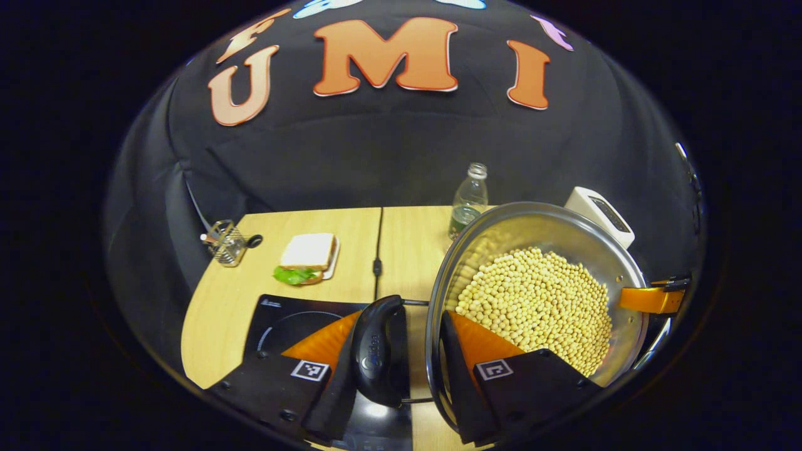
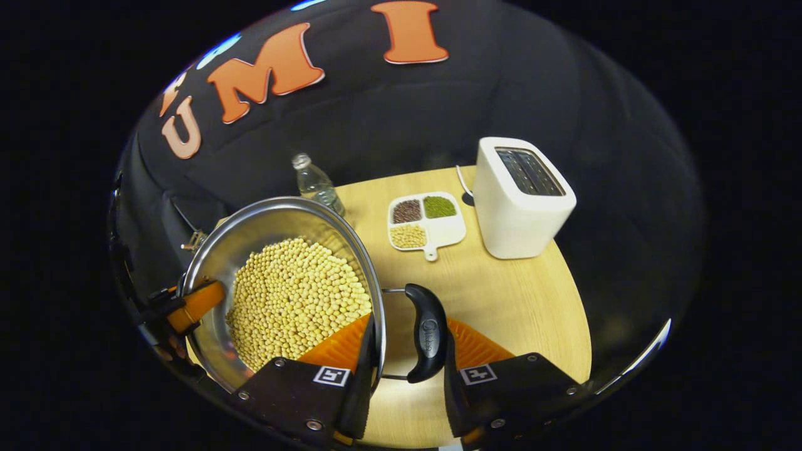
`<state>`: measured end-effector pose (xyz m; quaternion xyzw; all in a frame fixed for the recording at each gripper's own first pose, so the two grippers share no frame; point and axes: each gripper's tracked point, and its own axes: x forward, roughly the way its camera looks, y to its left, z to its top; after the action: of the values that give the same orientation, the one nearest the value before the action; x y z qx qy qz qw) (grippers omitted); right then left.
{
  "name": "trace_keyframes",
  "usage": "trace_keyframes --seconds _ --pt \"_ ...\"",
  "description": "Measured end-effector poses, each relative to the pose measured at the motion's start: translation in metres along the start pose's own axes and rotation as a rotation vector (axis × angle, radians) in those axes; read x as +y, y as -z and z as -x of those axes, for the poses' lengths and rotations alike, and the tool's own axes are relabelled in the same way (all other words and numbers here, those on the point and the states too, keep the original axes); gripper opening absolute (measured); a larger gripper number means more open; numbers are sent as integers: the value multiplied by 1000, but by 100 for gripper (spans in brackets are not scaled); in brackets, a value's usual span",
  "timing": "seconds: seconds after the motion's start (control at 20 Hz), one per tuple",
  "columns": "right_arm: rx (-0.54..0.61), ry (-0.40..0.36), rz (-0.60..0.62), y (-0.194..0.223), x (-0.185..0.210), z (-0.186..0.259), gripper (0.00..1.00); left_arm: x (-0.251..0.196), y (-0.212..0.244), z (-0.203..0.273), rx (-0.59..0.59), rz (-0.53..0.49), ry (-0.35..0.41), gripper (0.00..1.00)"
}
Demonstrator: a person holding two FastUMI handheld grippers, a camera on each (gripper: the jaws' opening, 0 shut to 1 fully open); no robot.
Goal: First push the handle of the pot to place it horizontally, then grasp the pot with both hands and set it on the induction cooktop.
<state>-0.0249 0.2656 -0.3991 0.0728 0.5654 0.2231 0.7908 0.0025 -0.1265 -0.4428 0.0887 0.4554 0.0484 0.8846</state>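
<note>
Steel pot (image 1: 551, 225) of beans between my two grippers, left (image 1: 393, 376) and right (image 2: 406, 382), each clamped on a side handle (image 1: 379, 351).

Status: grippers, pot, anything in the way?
Left gripper and right gripper each straddle a side handle and the rim of the pot. Pot of beans is tilted. Cooktop lies beside it, top bare.
</note>
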Motion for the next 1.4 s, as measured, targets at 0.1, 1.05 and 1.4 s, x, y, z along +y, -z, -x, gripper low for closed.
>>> trace_keyframes --seconds 0.1,1.05,1.4 --pt "-8 -52 35 -7 28 8 49 23 -8 32 -13 13 -49 71" --pt "31 -29 67 22 226 -6 49 48 -17 64 29 60 -19 70" --pt "72 29 -2 49 237 -42 50 44 -19 53 73 47 38 70"
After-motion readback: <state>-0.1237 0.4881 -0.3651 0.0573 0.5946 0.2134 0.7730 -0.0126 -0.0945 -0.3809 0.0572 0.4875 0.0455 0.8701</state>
